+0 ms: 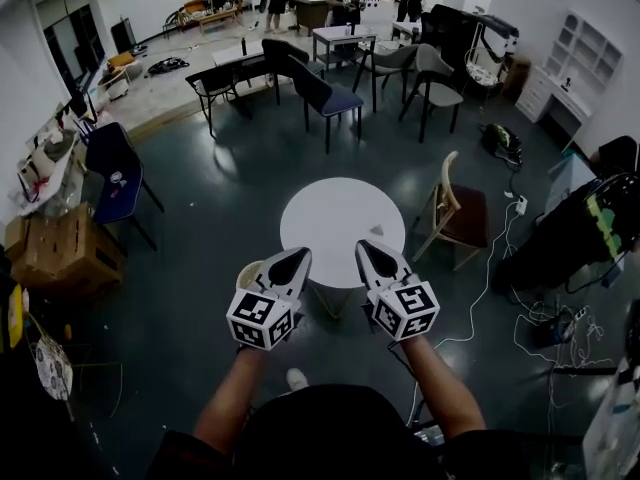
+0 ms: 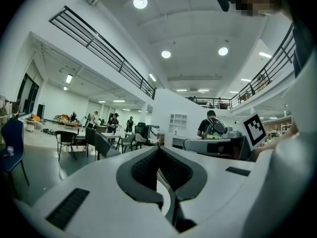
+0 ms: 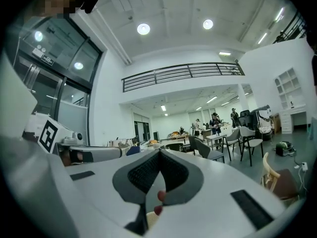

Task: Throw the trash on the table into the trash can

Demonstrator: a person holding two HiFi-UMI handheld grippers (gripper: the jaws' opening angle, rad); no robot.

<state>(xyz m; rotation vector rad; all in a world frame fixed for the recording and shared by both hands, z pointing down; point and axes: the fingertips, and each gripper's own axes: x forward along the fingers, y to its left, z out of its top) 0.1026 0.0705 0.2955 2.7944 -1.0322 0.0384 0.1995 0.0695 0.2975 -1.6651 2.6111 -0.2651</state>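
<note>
Left tool (image 1: 298, 255) and right tool (image 1: 368, 246) — ribbed pads (image 2: 143, 168) pressed together — near round white table (image 1: 340, 218)

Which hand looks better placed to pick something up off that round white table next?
Probably the right. A small dark item lies on the table just ahead of the right tool; the left tool sits farther from it. Both are shut.

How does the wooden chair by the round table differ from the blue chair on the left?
The wooden chair has a pale frame and dark brown seat; the blue chair has a blue seat and back on thin dark legs. The wooden chair stands beside the round table; the blue chair stands well away, by cardboard boxes. Both are upright and empty.
</note>
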